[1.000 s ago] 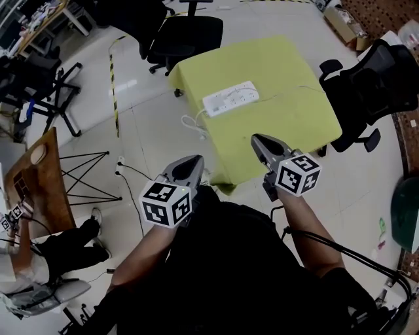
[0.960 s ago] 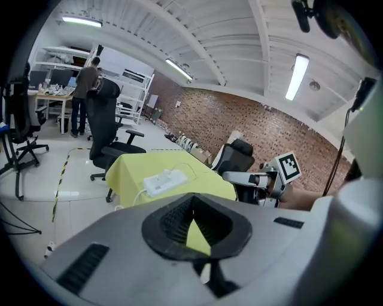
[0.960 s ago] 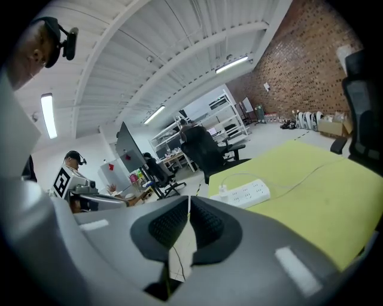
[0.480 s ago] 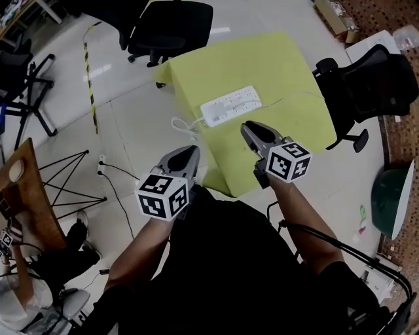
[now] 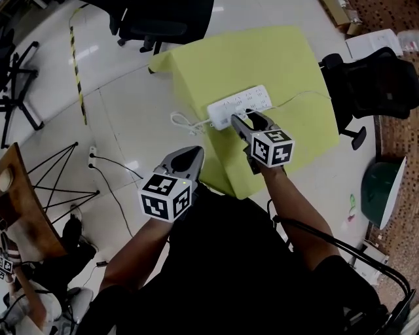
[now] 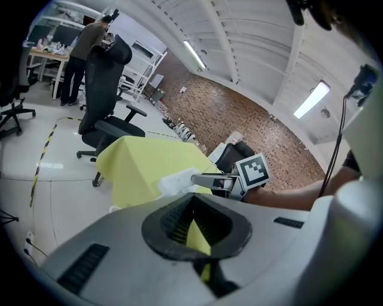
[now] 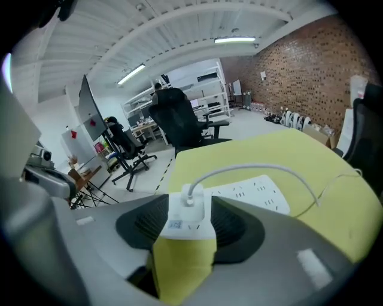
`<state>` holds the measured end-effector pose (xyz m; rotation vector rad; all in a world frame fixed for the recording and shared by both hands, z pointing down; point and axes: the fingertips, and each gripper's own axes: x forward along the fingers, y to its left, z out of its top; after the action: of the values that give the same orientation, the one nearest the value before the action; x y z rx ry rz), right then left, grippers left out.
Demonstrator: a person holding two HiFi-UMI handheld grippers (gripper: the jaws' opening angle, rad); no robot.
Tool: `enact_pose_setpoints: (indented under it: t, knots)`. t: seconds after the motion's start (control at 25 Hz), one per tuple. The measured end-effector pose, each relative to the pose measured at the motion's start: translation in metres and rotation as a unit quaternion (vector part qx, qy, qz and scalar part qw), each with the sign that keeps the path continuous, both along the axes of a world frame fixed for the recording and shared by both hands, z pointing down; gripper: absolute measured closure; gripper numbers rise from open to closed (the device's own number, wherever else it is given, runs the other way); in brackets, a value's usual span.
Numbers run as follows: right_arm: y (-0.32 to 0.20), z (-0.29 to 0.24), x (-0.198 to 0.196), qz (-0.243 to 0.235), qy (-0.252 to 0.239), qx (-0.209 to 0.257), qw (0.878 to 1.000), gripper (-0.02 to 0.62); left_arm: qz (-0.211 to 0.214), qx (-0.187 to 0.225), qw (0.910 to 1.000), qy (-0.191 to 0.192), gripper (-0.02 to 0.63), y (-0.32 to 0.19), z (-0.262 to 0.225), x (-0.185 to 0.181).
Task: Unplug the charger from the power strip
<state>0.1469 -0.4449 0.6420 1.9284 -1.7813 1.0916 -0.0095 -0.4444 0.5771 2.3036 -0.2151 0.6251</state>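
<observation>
A white power strip [image 5: 243, 105] lies on the yellow-green table [image 5: 262, 59]. In the right gripper view a white charger [image 7: 187, 218] stands at the strip's [image 7: 257, 192] near end, its thin white cable [image 7: 287, 173] arching away to the right. My right gripper [image 5: 239, 119] is at that end of the strip. Its jaws have just been opening and stand apart on either side of the charger [image 7: 187, 206], with gaps showing beside it. My left gripper [image 5: 194, 152] hangs shut and empty off the table's near corner. From its view [image 6: 192, 218] the right gripper [image 6: 200, 177] shows at the strip [image 6: 175, 180].
The strip's own cord [image 5: 183, 122] loops off the table's left edge. Black office chairs stand at the right [image 5: 373, 78] and far side [image 5: 163, 16]. A black wire stand [image 5: 52, 173] and striped floor tape [image 5: 77, 72] are at the left. A person [image 6: 81, 54] stands far off.
Both grippers moved forward and down toward the table. The right one went from the table's near edge to the strip's end, and its jaws parted. The left one advanced less.
</observation>
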Motion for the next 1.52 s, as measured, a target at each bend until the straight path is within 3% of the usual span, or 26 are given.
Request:
enact_pose_setpoints:
  t: [0.2,0.4,0.6,1.12,1.28,1.52]
  knots:
    - [-0.01,0.015,0.001,0.008,0.001,-0.018,1.0,0.377,-0.002,-0.007,1.0,0.001,0.6,-0.017,0.003,0.002]
    - [-0.013,0.02,0.005,0.01,0.009,-0.029,0.999,0.445,-0.006,-0.006,1.0,0.001,0.6,-0.029,0.005,0.004]
    - [-0.012,0.019,0.005,-0.003,0.023,-0.04,0.999,0.458,-0.014,-0.011,0.9998,-0.001,0.6,-0.031,0.01,0.001]
    - [0.005,-0.035,0.032,-0.047,0.013,0.018,0.999,0.458,-0.077,0.014,0.9969,-0.007,0.6,-0.013,-0.003,0.002]
    - [0.027,-0.04,0.06,-0.057,-0.006,0.035,0.998,0.458,-0.111,0.039,0.993,-0.013,0.6,0.006,-0.019,0.016]
    - [0.087,-0.027,0.146,-0.016,-0.078,0.043,0.996,0.459,-0.172,0.061,0.9829,-0.024,0.6,0.047,-0.045,0.052]
